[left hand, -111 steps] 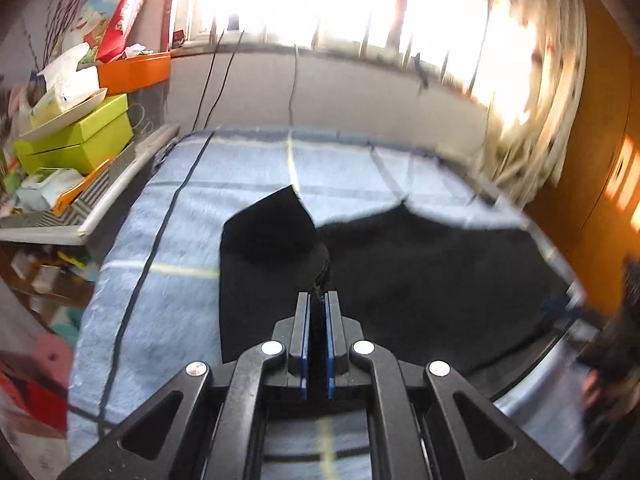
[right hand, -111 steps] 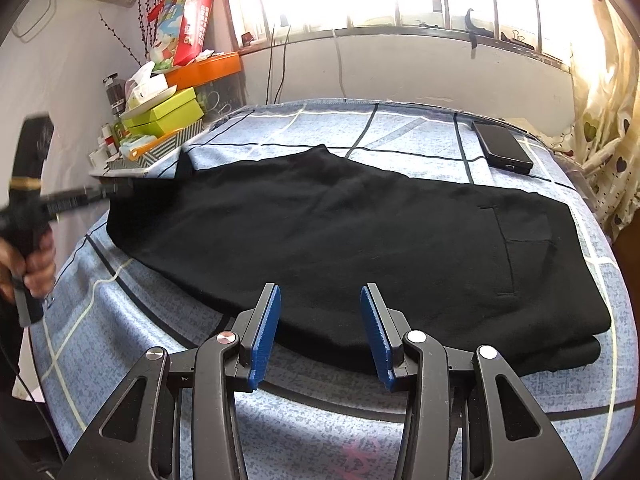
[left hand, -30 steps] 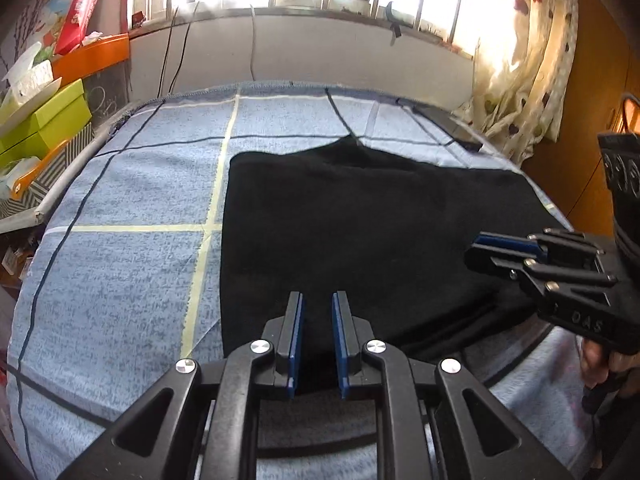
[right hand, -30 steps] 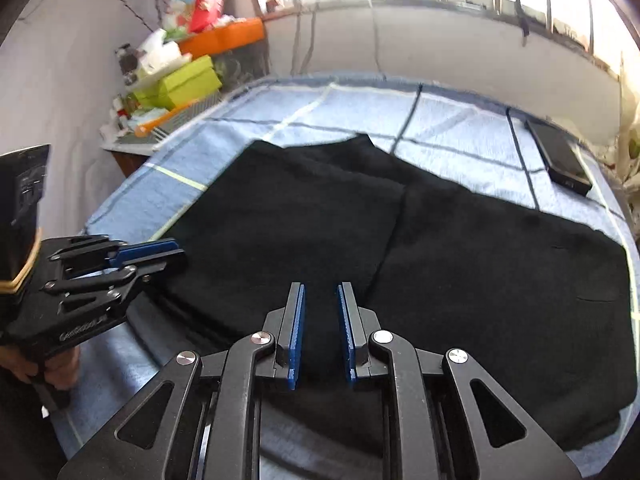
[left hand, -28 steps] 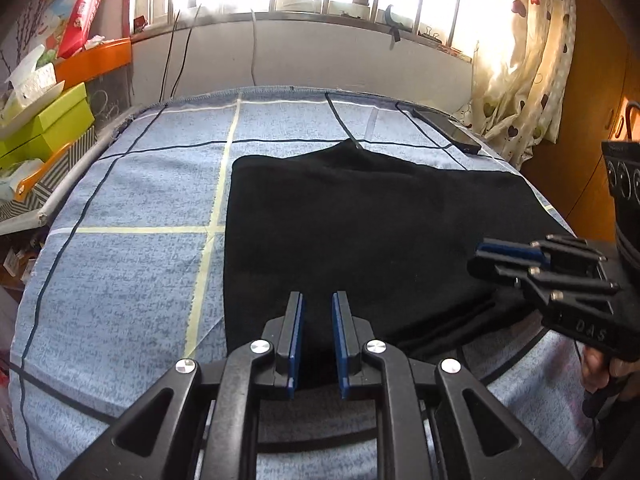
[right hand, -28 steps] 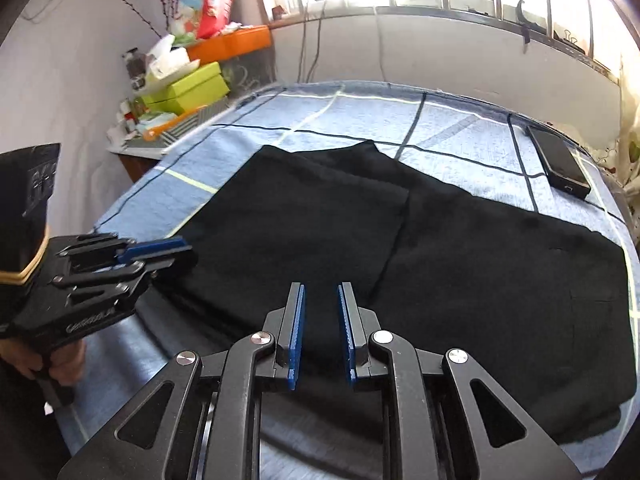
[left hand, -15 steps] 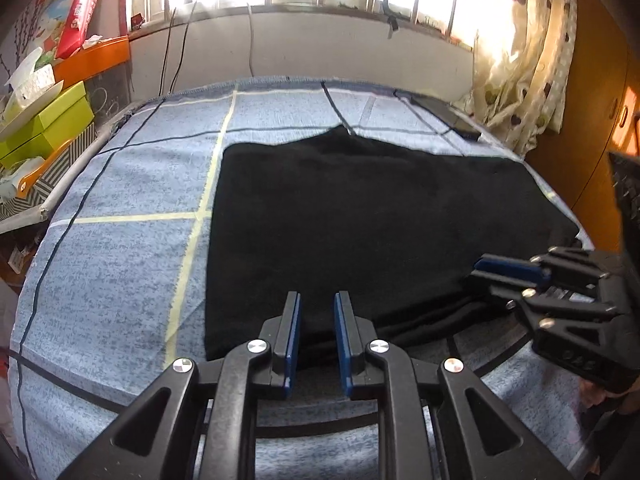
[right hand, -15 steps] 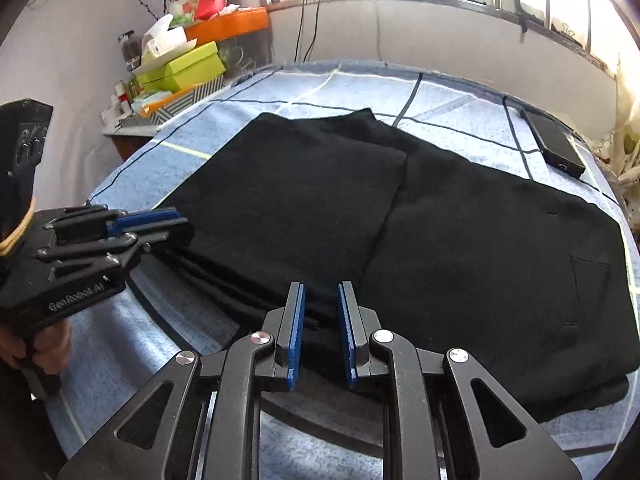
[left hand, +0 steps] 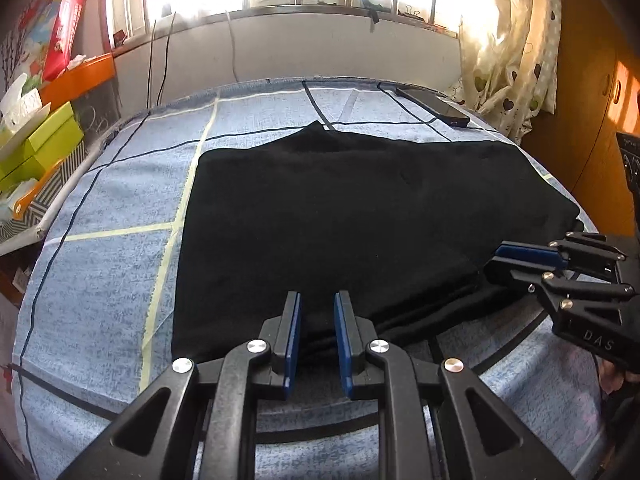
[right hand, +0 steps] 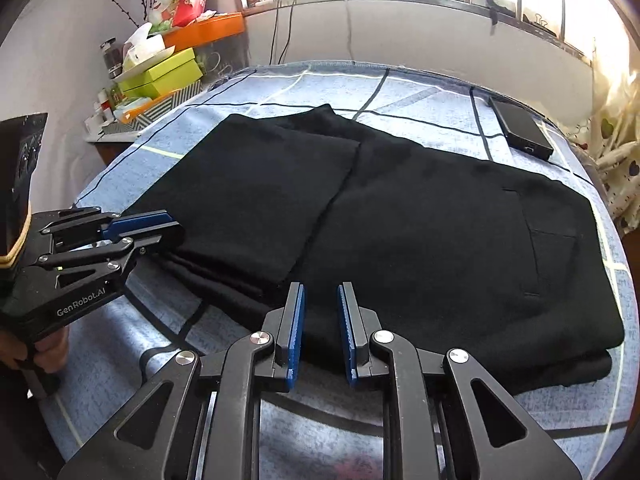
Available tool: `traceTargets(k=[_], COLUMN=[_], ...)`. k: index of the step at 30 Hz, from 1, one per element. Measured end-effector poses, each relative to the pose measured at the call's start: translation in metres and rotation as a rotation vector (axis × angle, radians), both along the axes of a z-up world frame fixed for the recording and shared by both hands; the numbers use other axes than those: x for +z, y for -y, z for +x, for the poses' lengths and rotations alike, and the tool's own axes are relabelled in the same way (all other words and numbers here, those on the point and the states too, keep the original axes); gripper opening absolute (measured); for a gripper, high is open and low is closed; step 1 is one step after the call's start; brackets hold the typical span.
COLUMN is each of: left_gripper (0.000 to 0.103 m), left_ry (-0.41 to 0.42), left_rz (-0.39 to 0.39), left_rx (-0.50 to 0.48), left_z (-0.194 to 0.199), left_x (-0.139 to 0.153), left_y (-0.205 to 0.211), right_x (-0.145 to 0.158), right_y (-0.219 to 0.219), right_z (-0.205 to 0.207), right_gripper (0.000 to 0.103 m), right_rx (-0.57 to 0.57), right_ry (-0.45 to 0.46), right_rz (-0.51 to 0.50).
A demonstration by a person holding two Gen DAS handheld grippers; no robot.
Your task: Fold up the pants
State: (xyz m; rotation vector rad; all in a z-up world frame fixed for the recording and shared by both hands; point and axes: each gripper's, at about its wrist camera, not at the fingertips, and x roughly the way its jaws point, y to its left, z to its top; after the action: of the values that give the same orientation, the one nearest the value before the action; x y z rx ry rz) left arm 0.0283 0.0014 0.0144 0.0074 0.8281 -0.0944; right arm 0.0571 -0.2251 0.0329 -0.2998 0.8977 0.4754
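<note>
Pants (left hand: 340, 208) first: where do they lie, and why that way?

They lie flat across the bed (left hand: 120, 200), black, with the left part doubled over the middle. Its cut edge runs up the cloth in your right view. I judge that one fold is laid and another is due, which is why both tools sit at the near hem.

How is my left gripper (left hand: 317, 300) set?

You hold it low at the near edge by the folded part, pointing across the bed. Its jaws stand at a narrow gap over the hem. The cloth is not raised, so I read it as not pinched.

And the right gripper (right hand: 320, 292)?

It has the same pose, further right along the near edge, just past the fold line. Its jaws are also narrow, with flat cloth between and below them. Your two tools are near each other, with both tips toward the hem.

Anything past the pants?

Only a phone (right hand: 520, 124) at the far right corner, well apart from the cloth.
</note>
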Motion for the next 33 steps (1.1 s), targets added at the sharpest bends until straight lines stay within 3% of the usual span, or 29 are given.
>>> traceTargets(k=[11, 15, 22, 29, 33], left_gripper=[0.019, 0.019, 0.020, 0.026, 0.026], left_ry=[0.019, 0.000, 0.008, 0.018, 0.017], left_rz=[-0.015, -0.007, 0.001, -0.019, -0.031], left_rx=[0.004, -0.013, -0.022, -0.027, -0.026], left_z=[0.009, 0.015, 0.009, -0.005, -0.010], left_x=[0.008, 0.000, -0.002, -0.001, 0.000], left_y=[0.004, 0.008, 0.008, 0.004, 0.000], right_x=[0.012, 0.008, 0.013, 0.020, 0.029], right_y=[0.023, 0.031, 0.049, 0.102, 0.122], right_z=[0.005, 0.011, 0.011, 0.007, -0.003], right_gripper=[0.018, 0.039, 0.039, 0.039, 0.039], right_rx=[-0.068, -0.089, -0.113, -0.270, -0.305], right_ry=[0.038, 0.034, 0.049, 0.065, 0.059], right_rz=[0.006, -0.018, -0.018, -0.048, 0.022])
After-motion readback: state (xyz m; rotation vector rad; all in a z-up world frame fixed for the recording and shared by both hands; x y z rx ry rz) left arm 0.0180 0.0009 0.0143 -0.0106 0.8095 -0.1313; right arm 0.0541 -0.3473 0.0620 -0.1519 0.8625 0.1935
